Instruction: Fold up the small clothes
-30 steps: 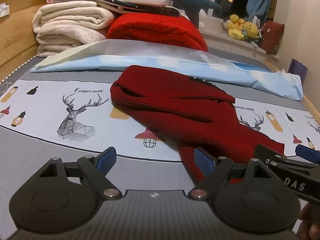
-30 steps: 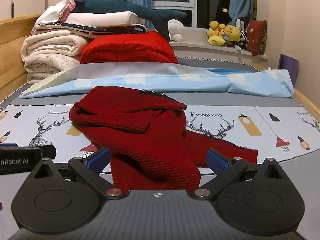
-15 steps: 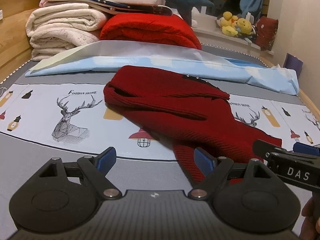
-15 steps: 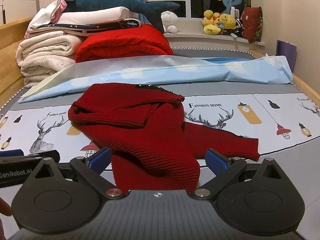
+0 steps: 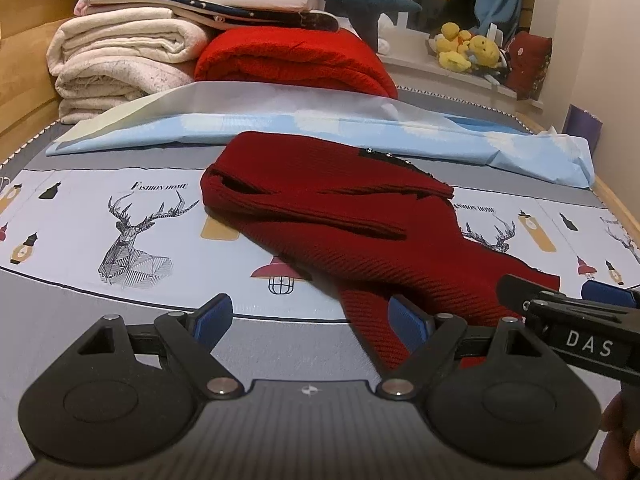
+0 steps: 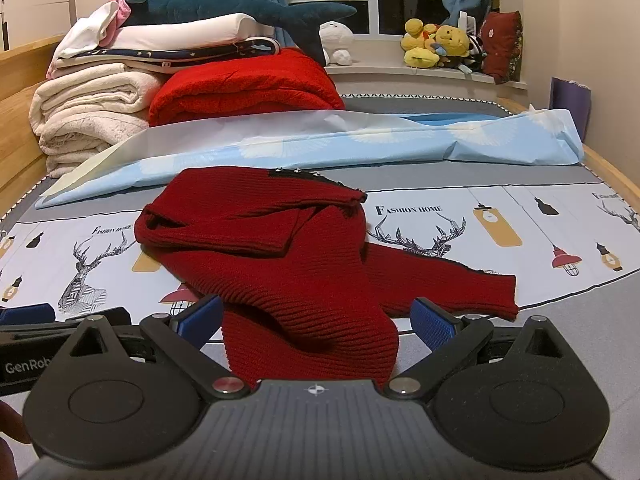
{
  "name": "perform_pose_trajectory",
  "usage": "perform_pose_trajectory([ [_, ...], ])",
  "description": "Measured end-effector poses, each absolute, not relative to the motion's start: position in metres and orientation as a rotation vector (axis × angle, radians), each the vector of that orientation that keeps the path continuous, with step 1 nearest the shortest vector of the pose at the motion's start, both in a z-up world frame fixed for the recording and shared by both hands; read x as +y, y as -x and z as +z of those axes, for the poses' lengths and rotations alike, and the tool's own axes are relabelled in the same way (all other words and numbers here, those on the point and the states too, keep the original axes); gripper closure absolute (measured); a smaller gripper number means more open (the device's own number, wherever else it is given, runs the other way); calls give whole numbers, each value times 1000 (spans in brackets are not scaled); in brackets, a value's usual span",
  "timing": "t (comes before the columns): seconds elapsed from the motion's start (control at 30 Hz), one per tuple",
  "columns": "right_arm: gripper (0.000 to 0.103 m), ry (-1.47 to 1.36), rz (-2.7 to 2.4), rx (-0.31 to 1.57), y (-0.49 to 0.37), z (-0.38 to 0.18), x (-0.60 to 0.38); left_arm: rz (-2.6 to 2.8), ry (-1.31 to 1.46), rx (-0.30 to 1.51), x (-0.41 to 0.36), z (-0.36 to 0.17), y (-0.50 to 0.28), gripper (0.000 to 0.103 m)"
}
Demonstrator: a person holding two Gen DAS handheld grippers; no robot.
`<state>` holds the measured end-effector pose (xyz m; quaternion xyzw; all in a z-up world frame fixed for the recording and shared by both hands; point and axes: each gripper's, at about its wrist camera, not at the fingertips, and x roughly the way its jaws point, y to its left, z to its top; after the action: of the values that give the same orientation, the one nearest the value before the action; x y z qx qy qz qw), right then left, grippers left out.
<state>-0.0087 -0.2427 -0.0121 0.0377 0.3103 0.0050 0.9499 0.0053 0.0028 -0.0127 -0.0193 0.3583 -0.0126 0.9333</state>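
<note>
A small dark red knitted sweater [image 5: 360, 232] [image 6: 272, 256] lies partly folded on the printed bed sheet, one sleeve stretched out to the right [image 6: 452, 284]. My left gripper [image 5: 310, 316] is open, low over the grey sheet just left of the sweater's near end, nothing between its blue pads. My right gripper [image 6: 316, 318] is open too, with the sweater's near folded end lying between its fingers, not pinched. Each gripper shows in the other's view: the right one [image 5: 568, 320] at the right edge, the left one [image 6: 60, 328] at the left edge.
A light blue sheet [image 6: 360, 136] lies across the bed behind the sweater. Folded cream blankets [image 5: 120, 64], a red blanket [image 5: 292, 60] and a plush shark [image 6: 240, 4] are stacked at the back left. Soft toys [image 6: 436, 46] sit on the windowsill. Wooden bed rails run along both sides.
Both grippers have drawn back slightly and tilted up; the sweater has not moved and both stay open.
</note>
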Motion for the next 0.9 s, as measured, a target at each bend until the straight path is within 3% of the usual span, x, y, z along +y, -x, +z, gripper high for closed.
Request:
perform_pose_trajectory([
  [0.9,4,-69,13,632,9,-13,-239,-17,47,737,6,-13,-4,14],
])
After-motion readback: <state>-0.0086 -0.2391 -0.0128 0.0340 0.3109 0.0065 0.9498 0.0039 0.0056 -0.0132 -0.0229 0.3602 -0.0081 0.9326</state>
